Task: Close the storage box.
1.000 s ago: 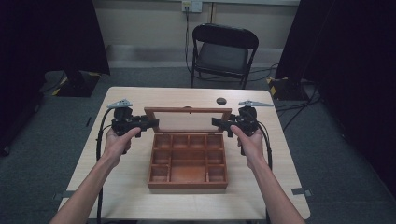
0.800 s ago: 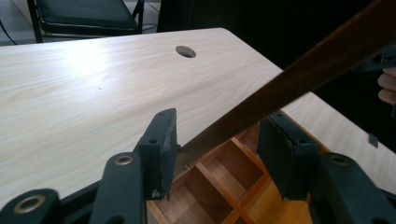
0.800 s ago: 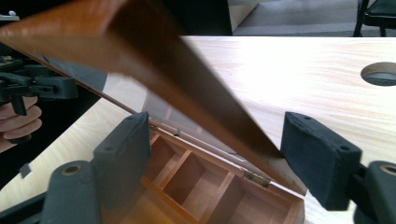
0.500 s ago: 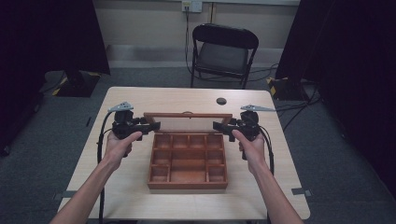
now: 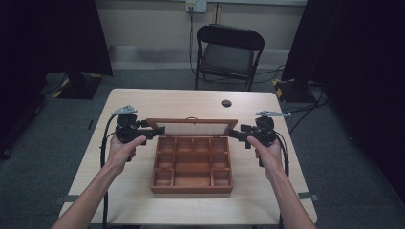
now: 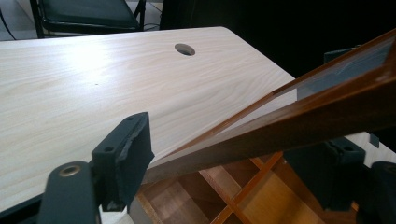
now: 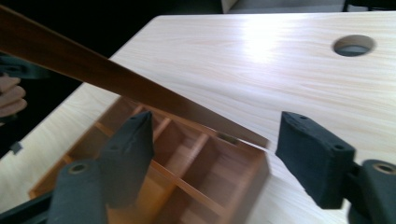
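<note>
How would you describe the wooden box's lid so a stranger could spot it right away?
Start at the pale wooden table and find the brown compartment box at its middle. The lid rises from the box's far edge, between the left gripper and right gripper. Unlike the divided tray below, it is a thin wooden frame around a clear pane.

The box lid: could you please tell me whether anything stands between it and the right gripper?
Nothing visible does. The raised lid has its corner in the gap between the open jaws of the right gripper, apparently clear of both pads, with bare table beyond.
</note>
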A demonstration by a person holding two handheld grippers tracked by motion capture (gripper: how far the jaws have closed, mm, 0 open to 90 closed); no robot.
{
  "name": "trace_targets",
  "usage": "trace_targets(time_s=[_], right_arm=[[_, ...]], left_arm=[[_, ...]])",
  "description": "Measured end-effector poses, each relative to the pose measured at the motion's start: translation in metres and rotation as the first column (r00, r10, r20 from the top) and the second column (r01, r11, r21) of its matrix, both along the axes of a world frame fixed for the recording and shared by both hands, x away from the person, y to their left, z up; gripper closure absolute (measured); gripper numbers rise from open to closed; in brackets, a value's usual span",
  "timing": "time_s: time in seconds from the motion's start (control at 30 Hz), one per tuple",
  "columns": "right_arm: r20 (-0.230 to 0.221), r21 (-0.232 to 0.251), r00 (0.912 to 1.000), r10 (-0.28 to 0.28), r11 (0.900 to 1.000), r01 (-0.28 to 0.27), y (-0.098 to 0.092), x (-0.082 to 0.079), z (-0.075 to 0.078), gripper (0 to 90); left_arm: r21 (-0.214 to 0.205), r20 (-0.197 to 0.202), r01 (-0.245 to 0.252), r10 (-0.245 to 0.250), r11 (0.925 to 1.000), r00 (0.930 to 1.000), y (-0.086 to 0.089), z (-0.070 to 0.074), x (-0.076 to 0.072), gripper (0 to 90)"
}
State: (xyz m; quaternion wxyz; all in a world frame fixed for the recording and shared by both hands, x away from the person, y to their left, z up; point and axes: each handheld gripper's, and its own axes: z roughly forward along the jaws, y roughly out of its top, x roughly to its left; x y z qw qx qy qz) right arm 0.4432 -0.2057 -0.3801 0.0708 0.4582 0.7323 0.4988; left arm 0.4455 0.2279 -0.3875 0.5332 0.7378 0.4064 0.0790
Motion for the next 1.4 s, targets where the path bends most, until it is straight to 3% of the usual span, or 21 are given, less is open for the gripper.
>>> trace_targets(time_s=[0.17, 0.43, 0.63, 0.9, 1.13, 1.33, 1.4], right_arm=[[0.011, -0.006, 0.9989, -0.045, 0.9990, 0.045, -0.011, 0.000, 0.001, 29.6], [0.008, -0.032, 0.9988, -0.049, 0.9983, 0.049, -0.016, -0.001, 0.003, 32.9], [0.023, -0.014, 0.9971, -0.072, 0.9972, 0.073, -0.020, 0.000, 0.005, 32.2], [0.050, -0.013, 0.9976, -0.048, 0.9987, 0.049, -0.013, -0.001, 0.010, 31.8], [0.097, -0.015, 0.9949, -0.027, 0.9995, 0.028, -0.006, -0.005, 0.023, 32.1], [0.113, 0.022, 0.9927, 0.043, 0.9987, -0.045, 0.002, -0.013, 0.037, 39.6], [0.109, 0.043, 0.9885, 0.105, 0.9929, -0.110, 0.011, -0.017, 0.043, 42.2]], left_arm=[[-0.006, 0.018, -0.009, 0.009, 0.9999, 0.9998, 0.001, 0.002, -0.001, 22.6], [-0.007, 0.019, -0.013, 0.013, 0.9999, 0.9997, 0.003, 0.004, -0.003, 21.5], [0.001, 0.014, -0.008, 0.008, 1.0000, 0.9999, 0.002, 0.002, -0.010, 20.1], [0.062, 0.021, 0.024, -0.026, 0.9978, 0.9995, 0.001, -0.003, -0.025, 18.5], [0.069, 0.011, 0.044, -0.045, 0.9966, 0.9989, 0.000, -0.007, -0.031, 16.7], [0.091, 0.018, 0.042, -0.044, 0.9950, 0.9989, -0.001, -0.009, -0.040, 17.6], [0.092, 0.018, 0.048, -0.050, 0.9946, 0.9986, -0.001, -0.009, -0.042, 17.6]])
